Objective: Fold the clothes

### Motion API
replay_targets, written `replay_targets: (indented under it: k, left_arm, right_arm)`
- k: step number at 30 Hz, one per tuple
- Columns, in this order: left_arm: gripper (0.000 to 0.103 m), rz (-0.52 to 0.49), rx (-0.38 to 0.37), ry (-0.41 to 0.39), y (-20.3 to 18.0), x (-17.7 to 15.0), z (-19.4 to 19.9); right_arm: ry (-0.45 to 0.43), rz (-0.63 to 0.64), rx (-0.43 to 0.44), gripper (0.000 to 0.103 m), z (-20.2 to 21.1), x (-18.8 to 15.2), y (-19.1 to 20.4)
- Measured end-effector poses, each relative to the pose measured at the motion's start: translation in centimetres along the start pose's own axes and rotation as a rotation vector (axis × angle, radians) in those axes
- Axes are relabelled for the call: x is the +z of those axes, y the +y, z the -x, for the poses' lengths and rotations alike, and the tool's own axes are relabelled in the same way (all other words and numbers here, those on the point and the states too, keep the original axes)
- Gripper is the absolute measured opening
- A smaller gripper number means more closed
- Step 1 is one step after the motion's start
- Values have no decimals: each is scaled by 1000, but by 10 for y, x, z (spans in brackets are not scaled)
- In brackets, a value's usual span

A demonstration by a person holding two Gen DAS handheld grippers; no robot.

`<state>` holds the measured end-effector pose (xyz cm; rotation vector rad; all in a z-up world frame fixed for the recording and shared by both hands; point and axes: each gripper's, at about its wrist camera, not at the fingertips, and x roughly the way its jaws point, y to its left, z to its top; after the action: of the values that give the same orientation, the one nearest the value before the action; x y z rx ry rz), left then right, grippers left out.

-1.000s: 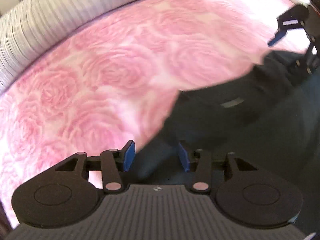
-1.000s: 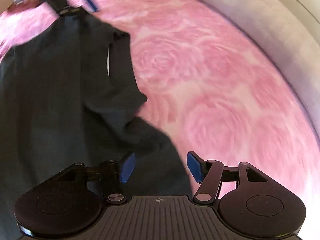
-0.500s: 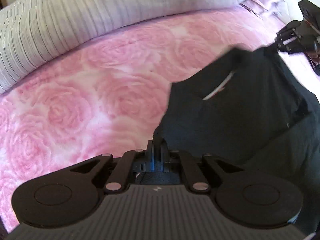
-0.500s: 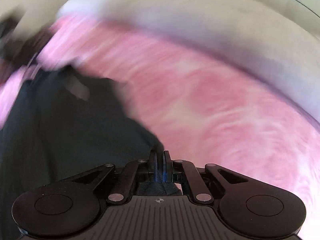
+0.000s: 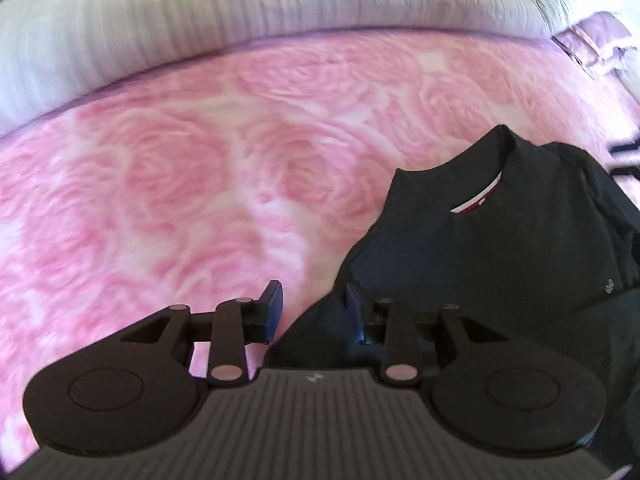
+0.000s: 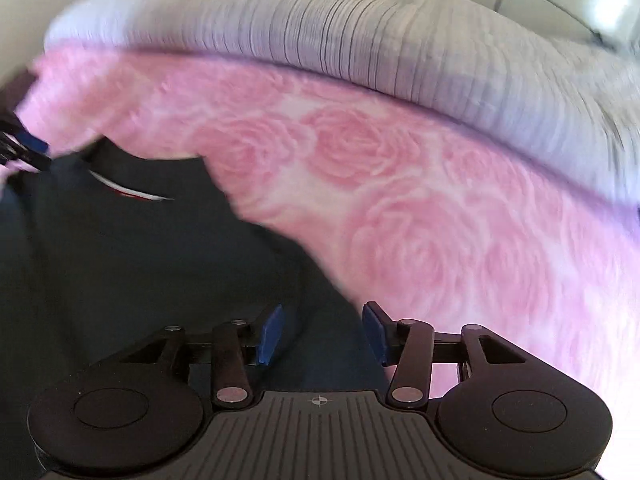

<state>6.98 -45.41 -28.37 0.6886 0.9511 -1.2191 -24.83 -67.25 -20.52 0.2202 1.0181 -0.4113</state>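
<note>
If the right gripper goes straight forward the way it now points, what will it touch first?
Most likely the dark shirt. The right gripper has just been opening, and its pads stand apart over the shirt's right edge without pressing it. The pink rose blanket begins just beside that edge; depth is unclear.

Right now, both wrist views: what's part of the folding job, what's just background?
In the job:
- dark shirt, lying on the blanket
- left gripper, jaws just opened, nothing pinched
- right gripper, jaws just opened, fabric below them, not gripped

Just there:
- pink rose blanket
- striped grey bedding behind it
</note>
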Motion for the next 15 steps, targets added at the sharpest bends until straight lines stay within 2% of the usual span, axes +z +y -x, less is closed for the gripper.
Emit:
replay_targets:
  k: [4,7,10,12,14,15]
  left_arm:
    - [31,-87,-29,-21,-44,-34,36]
    - [41,-167,-61,-34,-81,-62,60]
    - [46,-259,-153,-36,-137,-94,73]
    - [46,-308,-198,-44,-171,-110,77]
    - [46,-331,-225,-51,-198,-122,79]
    - [46,-331,-234,-49,-210,-126,80]
  right_arm:
    - [38,-154,115,49,49,-53,14]
    - [105,-210,95,50,71,-101,32]
    - [144,-281,65,50,74,-138,38]
    - [113,-322,63,50,69,-149,36]
    - [68,-382,119,50,67,-148,29]
    - [48,-410,144,33,67,-147,26]
